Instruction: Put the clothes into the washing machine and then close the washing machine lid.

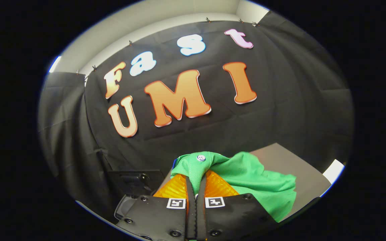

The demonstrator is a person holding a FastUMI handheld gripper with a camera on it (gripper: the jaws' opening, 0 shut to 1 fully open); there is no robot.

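Note:
My gripper [195, 180] is shut on a green garment [246, 177], with a fold of the cloth pinched between both fingers. The garment has a white button [201, 158] near the pinched fold and drapes off to the right of the fingers, hanging above the grey tabletop [290, 160]. A dark object [132, 180], possibly part of the washing machine, sits low to the left of the fingers; I cannot tell its lid's position.
The grey table's far corner and edge [313, 174] lie to the right beyond the cloth. The black cloth wall [280, 100] stands close behind. A white surface [333, 170] shows past the table's right edge.

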